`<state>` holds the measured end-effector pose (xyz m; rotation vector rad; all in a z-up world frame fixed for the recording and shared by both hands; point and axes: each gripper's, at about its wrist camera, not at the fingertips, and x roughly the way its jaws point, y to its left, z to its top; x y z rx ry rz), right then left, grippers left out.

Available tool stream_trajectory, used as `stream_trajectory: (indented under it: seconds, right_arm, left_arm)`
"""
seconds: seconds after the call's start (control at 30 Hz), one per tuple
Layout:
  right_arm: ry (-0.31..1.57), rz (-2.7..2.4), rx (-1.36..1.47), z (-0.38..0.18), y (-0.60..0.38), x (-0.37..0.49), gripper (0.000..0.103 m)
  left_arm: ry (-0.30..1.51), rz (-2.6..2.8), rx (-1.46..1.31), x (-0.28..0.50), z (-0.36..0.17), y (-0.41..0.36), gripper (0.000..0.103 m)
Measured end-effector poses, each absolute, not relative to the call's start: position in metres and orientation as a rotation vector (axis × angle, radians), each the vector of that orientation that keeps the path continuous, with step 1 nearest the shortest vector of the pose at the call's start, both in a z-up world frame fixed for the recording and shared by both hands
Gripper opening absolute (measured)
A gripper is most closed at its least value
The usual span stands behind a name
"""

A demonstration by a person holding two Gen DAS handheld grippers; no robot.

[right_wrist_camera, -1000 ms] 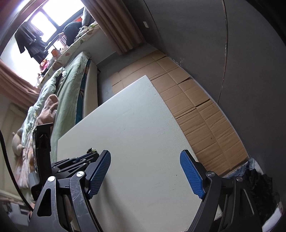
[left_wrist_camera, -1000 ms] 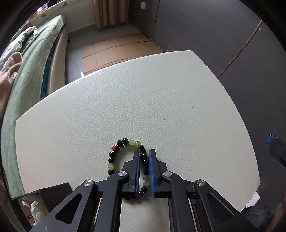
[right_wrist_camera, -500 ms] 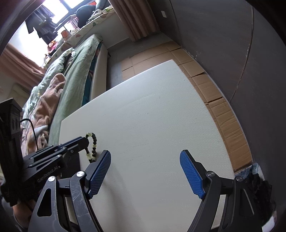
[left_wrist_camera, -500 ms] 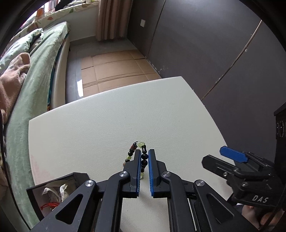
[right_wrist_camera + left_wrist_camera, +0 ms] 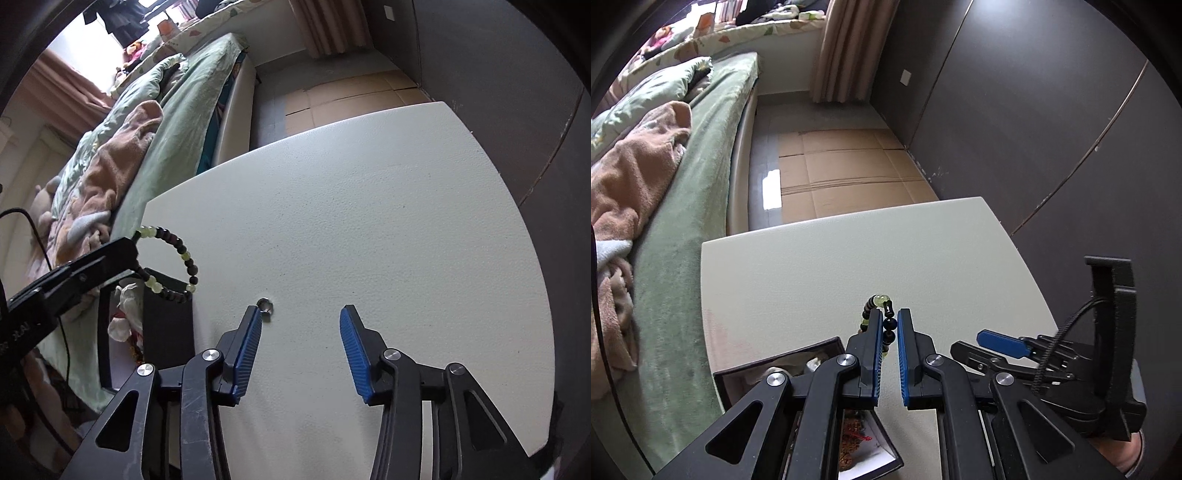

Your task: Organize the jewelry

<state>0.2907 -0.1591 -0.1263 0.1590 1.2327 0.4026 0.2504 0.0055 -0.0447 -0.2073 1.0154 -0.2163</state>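
Lifted off the worktop [image 5: 820, 266] since a second ago, the bead bracelet [image 5: 173, 258] now hangs in the air, pinched between the nearly closed pads of the left gripper [image 5: 889, 325], which has risen with it. Its jaws stand almost together on the strand, with black and pale green beads looping out past the tips toward 12 o'clock. Only the right wrist view shows the whole loop, dangling at 9 o'clock above the dark open box [image 5: 162, 314] at the worktop's left edge; that view alone also shows a small metal ring [image 5: 265, 305] lying on the white surface just beside the tip of the right gripper's left finger. Jaws of the right gripper [image 5: 301, 314] have just been closing and now stand partly apart, with only bare worktop between the pads; the ring lies outside them. In the left wrist view this gripper appears side-on at 4 o'clock, one blue pad showing, with part of a hand at the lower right corner. That view looks down into the box at 7 o'clock, holding crumpled paper and something red. A bed [image 5: 687, 206] with green cover and a pinkish blanket [image 5: 631, 170] runs along 9 to 11 o'clock, cardboard sheets [image 5: 846, 173] cover the floor at 12 o'clock, and a dark wall [image 5: 1034, 110] closes off the right.
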Motion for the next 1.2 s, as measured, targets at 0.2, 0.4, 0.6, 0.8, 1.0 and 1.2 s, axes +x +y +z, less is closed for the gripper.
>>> stream_trajectory:
  seconds: [0.2,0.4,0.6,0.8,1.0,1.2]
  right_arm:
    - [1.253,0.405,0.098,-0.135,-0.137,0.29,0.033]
    - [1.247,0.393,0.017,-0.139,-0.114,0.291,0.031]
    - [1.238,0.355,-0.094,-0.146,-0.096,0.292,0.025]
    - [1.216,0.322,-0.218,-0.147,-0.084,0.285,0.014]
    - [1.19,0.33,-0.185,-0.128,-0.089,0.277,0.014]
    - [1.111,0.376,-0.082,-0.09,-0.101,0.263,0.014]
  left_arm:
    - [0.962,-0.231,-0.235,0.233,-0.025,0.023,0.008]
    - [0.933,-0.237,-0.256,0.223,-0.016,0.041,0.008]
    - [0.936,-0.231,-0.264,0.217,-0.017,0.059,0.008]
    - [0.954,-0.224,-0.262,0.209,-0.02,0.072,0.008]
    - [0.976,-0.251,-0.275,0.201,-0.02,0.077,0.008]
    - [1.01,-0.284,-0.338,0.196,-0.023,0.084,0.009]
